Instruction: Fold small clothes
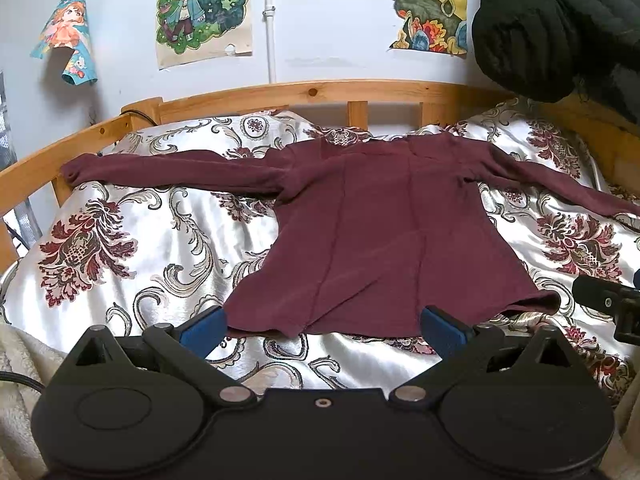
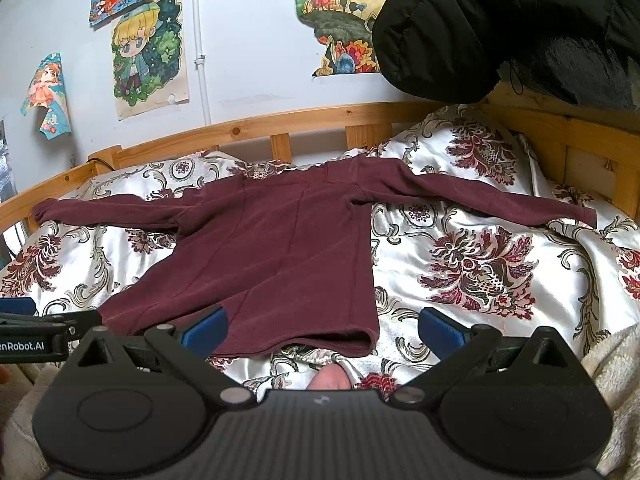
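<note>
Currently, a maroon long-sleeved top (image 1: 372, 232) is being shown spread flat on a bed (image 1: 132, 240), with its body lying along the middle of the floral satin bedspread (image 2: 472, 264) and both sleeves stretched out sideways, the collar pointing toward the wooden bed rail (image 1: 304, 94). The left gripper (image 1: 322, 326) is being held low at the near hem, its jaws wide apart and nothing being gripped between them; its left blue pad is sitting right at the hem's left corner, while whether either pad is touching the cloth cannot be told. The right gripper (image 2: 322, 326) is likewise being held with its jaws wide apart and empty, the near right corner of the hem lying between them and the left pad overlapping the fabric in the view. In the right wrist view, part of the left gripper is being seen at the left edge, just beside the hem. A fingertip (image 2: 330, 378) is being glimpsed just above the right gripper's housing. A black padded jacket (image 2: 500, 28) is being shown bundled at the upper right, above the bed's corner. Cartoon posters (image 1: 202, 10) and a white pipe (image 1: 270, 20) are being seen on the pale wall behind the rail. A cream fleecy blanket (image 2: 608, 360) is lying at the near edge of the bed.
</note>
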Available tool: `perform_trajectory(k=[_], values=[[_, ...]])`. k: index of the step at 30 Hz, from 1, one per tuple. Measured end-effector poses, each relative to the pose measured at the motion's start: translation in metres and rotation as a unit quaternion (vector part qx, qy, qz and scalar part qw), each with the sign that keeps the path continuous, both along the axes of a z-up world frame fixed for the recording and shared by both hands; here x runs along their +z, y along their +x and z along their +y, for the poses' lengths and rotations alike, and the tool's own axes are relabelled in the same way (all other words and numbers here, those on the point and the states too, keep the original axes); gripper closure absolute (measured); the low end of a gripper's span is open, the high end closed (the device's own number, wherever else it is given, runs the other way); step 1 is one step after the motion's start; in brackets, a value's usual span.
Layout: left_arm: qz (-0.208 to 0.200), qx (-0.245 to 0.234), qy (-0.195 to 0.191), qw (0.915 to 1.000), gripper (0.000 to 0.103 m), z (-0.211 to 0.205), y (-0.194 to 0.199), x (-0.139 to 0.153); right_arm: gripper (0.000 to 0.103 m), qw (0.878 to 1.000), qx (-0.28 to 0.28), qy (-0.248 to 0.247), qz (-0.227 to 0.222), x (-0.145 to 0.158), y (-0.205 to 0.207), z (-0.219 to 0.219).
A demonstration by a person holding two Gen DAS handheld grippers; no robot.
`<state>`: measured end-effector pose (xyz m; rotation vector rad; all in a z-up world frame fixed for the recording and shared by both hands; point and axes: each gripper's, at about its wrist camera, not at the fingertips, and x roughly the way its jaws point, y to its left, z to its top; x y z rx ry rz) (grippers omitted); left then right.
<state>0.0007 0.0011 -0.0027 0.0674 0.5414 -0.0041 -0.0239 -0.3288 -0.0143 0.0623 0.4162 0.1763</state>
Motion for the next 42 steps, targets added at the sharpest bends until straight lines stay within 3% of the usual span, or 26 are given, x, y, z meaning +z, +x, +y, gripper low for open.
perform_trajectory(k=[31, 42], values=[[0.004, 0.008, 0.005, 1.0, 0.001, 0.005, 0.001, -0.002, 0.0, 1.0, -0.004, 0.009, 0.01, -0.004, 0.003, -0.001], [0.042, 0.022, 0.009, 0.9988, 0.001, -0.007, 0.024, 0.001, 0.0, 0.998, -0.037, 0.029, 0.035, 0.0, 0.016, -0.011]])
